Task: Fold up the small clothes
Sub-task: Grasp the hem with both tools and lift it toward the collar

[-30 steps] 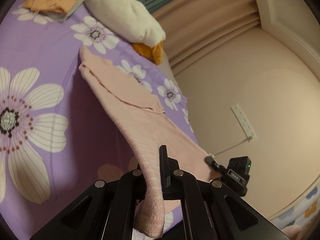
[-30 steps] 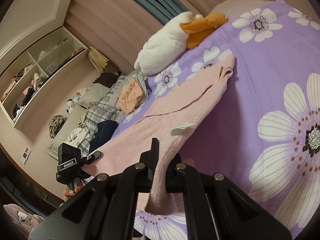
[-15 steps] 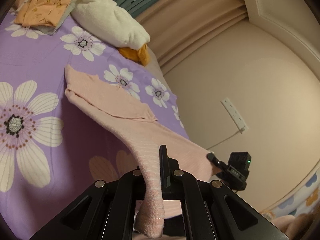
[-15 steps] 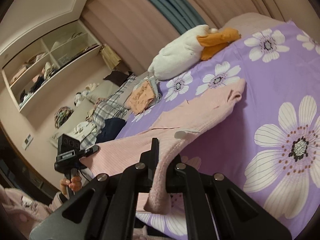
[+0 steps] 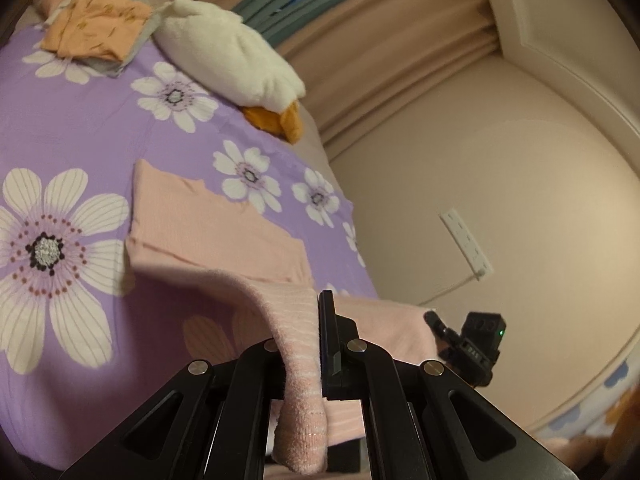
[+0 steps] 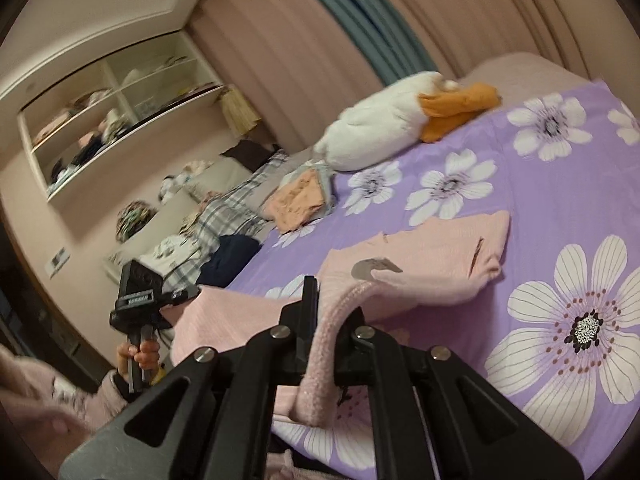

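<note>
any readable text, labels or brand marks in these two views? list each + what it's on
None can be read for certain.
Left gripper body: a white label strip, blurred.
Right gripper body: faint marking, too small and blurred.
Pink garment: grey tag, no legible print.
Purple floral bedspread: no lettering.

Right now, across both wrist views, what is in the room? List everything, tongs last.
pink garment: one, pale pink knit, far end on the bed, near edge lifted
bedspread: one, purple with white flowers, covers the bed
plush duck: one, white with orange bill, far end of the bed
orange cloth: one, folded, beside the duck
curtains: beige and teal, behind the bed
wall shelf: one, white, holds clutter
clothes pile: plaid and dark pieces, beyond the bed's edge
left tongs: black, shut on the pink garment
right tongs: black, pinching the pink garment, just starting to open
</note>
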`<state>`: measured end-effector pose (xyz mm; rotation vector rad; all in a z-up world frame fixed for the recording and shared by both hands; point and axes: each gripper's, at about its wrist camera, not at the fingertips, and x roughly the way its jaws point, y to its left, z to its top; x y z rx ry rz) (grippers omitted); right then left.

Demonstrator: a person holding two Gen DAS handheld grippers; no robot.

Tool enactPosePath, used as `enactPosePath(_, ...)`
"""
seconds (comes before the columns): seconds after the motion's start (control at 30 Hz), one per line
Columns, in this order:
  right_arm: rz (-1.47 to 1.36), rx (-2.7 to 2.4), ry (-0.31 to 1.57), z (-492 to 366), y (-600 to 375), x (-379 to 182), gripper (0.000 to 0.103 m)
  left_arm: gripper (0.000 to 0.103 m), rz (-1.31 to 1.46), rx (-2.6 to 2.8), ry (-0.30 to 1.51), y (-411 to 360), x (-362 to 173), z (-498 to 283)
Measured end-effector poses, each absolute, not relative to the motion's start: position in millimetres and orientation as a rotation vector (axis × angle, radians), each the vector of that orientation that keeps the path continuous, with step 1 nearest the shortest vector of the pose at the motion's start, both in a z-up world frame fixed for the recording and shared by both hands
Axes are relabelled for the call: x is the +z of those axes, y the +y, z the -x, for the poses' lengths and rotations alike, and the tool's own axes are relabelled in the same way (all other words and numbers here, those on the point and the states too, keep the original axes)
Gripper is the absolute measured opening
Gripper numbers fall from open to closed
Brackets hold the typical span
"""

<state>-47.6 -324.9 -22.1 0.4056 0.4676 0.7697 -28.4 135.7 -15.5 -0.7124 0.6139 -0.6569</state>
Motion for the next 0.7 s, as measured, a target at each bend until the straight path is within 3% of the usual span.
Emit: enactPosePath(0.7,-0.583,0.569,0.726,-164.4,-317.6,-69.4,0.007,0.0,0.891,-0.447,0.819,162.6,-90.7,-167.5)
